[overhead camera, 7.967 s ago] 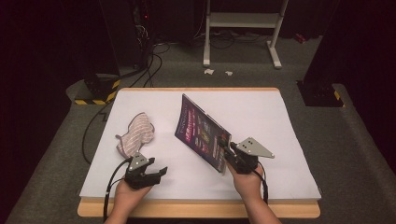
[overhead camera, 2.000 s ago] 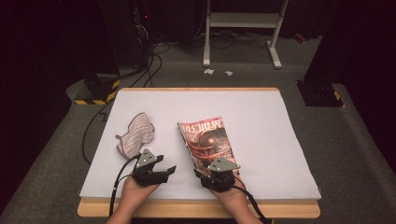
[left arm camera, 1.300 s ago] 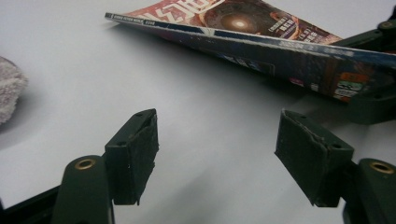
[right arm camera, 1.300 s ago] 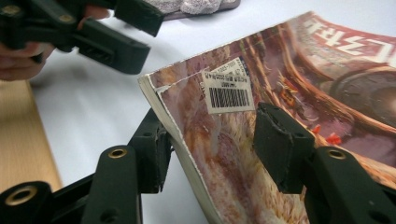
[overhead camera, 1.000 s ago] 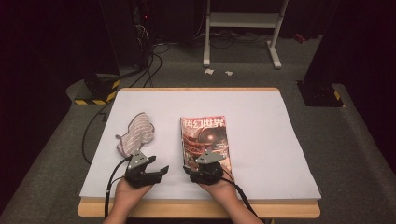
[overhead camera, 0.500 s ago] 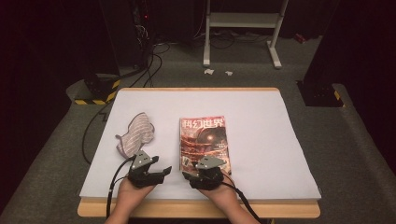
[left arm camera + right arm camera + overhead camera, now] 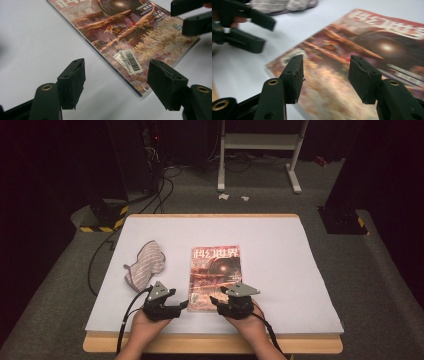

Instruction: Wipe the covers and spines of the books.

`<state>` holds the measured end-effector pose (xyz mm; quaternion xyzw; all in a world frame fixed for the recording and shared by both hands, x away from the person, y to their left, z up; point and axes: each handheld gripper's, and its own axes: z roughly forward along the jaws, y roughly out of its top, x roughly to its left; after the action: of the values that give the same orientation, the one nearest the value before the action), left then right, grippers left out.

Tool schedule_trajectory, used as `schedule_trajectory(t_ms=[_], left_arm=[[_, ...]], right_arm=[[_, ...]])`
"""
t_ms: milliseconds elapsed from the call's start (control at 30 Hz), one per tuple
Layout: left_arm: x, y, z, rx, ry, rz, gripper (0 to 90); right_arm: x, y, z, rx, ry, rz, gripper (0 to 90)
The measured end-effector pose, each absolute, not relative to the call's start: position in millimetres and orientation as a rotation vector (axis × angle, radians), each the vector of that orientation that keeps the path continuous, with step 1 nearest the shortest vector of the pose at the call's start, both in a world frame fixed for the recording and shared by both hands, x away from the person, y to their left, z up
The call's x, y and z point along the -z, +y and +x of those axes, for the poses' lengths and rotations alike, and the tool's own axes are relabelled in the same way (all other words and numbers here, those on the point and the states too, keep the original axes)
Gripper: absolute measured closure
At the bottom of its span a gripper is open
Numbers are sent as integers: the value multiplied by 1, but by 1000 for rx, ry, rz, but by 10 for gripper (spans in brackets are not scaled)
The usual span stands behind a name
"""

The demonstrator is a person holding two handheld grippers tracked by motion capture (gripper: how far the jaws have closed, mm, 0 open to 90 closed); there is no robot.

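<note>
Tool in the left hand (image 7: 176, 306) sits at the near left corner of the magazine (image 7: 215, 276), jaws spread, nothing between them; in the left gripper view the barcode corner of the cover (image 7: 130, 60) lies just ahead of the pads, not pinched. Tool in the right hand (image 7: 220, 301) hovers over the near right edge of the magazine, jaws also spread and empty, cover blurred below them in the right gripper view (image 7: 362, 75).

Progress, as a judgement: magazine lies closed and flat, cover up, square to the white surface (image 7: 280, 245), near the front middle. Laying it down and straightening it look done. Striped cloth (image 7: 145, 262) lies crumpled to the left, apart from the magazine, untouched; that may be what is left.

Versus earlier frames: eight seconds back the magazine stood tilted up on edge with the right tool on it. Two seconds back it lay flat but skewed. Now it is squared, and the right tool has slid rightward off the cover's middle. Cloth unchanged.
</note>
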<state>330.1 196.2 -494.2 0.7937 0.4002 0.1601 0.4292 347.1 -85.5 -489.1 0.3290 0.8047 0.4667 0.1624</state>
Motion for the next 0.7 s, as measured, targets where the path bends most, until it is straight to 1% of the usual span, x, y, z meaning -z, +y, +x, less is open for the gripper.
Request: schedule_trajectory(t_ms=[133, 400, 567, 700], left_arm=[[495, 186, 332, -382, 982, 1995, 312], [503, 167, 339, -331, 955, 2059, 313], [506, 159, 344, -320, 975, 2086, 306], [508, 159, 347, -306, 1003, 2078, 296]], right_arm=[[490, -108, 353, -1250, 2251, 1033, 398], [498, -138, 363, -1124, 2255, 1222, 382], [506, -146, 369, -1107, 2298, 1306, 361], [506, -143, 368, -1109, 2309, 1306, 368]])
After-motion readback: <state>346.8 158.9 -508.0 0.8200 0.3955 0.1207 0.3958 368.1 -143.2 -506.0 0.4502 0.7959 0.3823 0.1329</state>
